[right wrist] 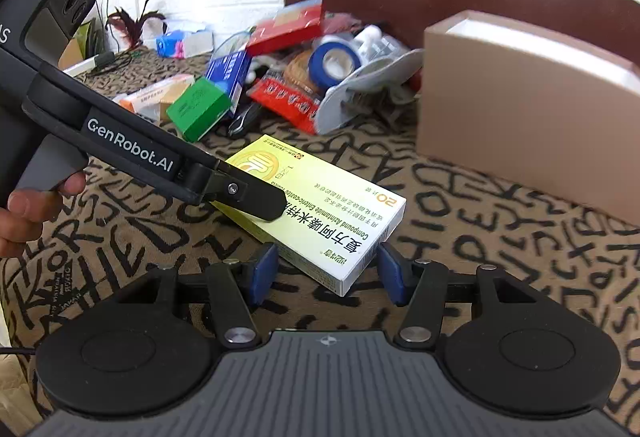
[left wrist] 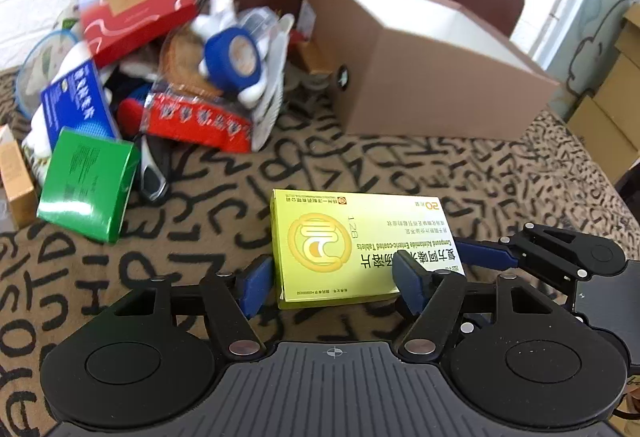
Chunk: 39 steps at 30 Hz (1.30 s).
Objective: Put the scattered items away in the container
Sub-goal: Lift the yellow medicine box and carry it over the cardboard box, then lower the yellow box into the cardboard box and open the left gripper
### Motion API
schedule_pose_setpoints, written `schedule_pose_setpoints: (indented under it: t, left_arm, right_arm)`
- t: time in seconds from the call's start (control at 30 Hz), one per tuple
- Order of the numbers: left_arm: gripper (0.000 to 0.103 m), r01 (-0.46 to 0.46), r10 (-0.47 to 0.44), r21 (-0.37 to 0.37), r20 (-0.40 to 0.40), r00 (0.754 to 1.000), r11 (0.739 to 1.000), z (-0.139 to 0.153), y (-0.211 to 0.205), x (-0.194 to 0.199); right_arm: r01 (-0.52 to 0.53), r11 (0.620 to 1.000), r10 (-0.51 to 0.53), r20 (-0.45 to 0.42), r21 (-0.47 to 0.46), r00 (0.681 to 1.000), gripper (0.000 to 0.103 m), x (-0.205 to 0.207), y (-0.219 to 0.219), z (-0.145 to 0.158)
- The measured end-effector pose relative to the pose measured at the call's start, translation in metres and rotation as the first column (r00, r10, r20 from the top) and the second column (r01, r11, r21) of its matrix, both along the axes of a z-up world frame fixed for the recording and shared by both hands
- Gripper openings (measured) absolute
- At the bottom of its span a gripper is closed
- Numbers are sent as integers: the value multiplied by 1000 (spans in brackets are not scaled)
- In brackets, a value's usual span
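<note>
— Where's the yellow medicine box [left wrist: 352, 245]?
— Near, on the lettered cloth [left wrist: 224, 205], between both grippers' spread fingers; left gripper [left wrist: 334, 285] and right gripper [right wrist: 326, 273] bracket it.
— The cardboard box [left wrist: 424, 77]?
— Far right — its contents can't be seen.

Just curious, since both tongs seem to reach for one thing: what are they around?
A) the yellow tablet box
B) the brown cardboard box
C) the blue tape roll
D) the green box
A: the yellow tablet box lies on the patterned cloth between the open fingers of the left tongs and right tongs.
</note>
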<state>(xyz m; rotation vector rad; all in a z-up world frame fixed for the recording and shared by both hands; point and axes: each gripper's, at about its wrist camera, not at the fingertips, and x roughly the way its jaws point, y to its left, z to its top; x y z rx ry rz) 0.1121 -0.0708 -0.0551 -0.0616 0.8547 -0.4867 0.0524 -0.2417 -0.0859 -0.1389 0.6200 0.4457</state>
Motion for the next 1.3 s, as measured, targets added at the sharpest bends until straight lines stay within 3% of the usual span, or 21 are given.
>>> schedule_pose_setpoints:
  t: [0.4,0.5,0.67,0.87,1.17,1.23,1.3]
  left_arm:
    - [66,96,-82,-63,198,977,993,79,-55,24]
    - [66,119,-100,-55,263,960,991,101,-76,38]
    - [66,146,-117,-76,295,948,986,123,-109,75]
    - [66,161,-128,-103,269,955,982,118,-144,124]
    - [66,169,-158,-56,172,973,984,80,-185,176]
    - [68,171,-162,-43,167,973,984,76,-190,182]
    - [80,172,-164,-36,160,973,984,74,-195,188]
  right_arm:
    - [95,995,-84,219,-40,972,59,4,-52,76]
    - [125,991,-110,269,-43,957,59,15,-66,96]
    - [187,981,-164,315,-46,935,58,42,-91,115]
    - [245,968,-223,291,-43,930,58,89,-119,117]
    - [288,957,-279,163,-38,946,57,134,-150,89]
    - [293,956,-285,147,-33,947,57,142,-155,86]
    - [294,956,-288,137,-22,948,57,149,-159,84]
